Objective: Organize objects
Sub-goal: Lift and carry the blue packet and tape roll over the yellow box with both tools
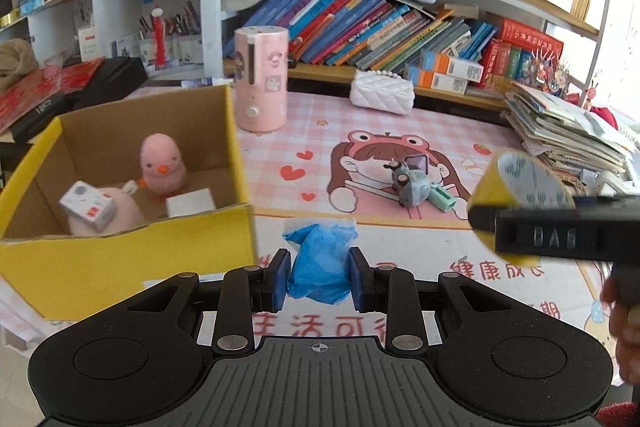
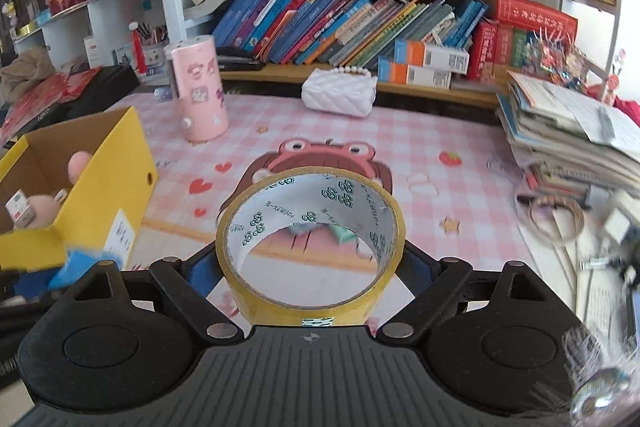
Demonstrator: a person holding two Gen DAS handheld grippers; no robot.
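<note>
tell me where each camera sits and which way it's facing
Left wrist: sits on the left tongs, looking along them, down over the pink desk mat toward the bookshelf; they are shut on a blue wad, and the right tongs and a hand show at right.
Right wrist: sits on the right tongs, facing the same way; they grip a yellow tape roll.
Shared: the yellow box at left, pink canister, white quilted purse, bookshelf.
</note>
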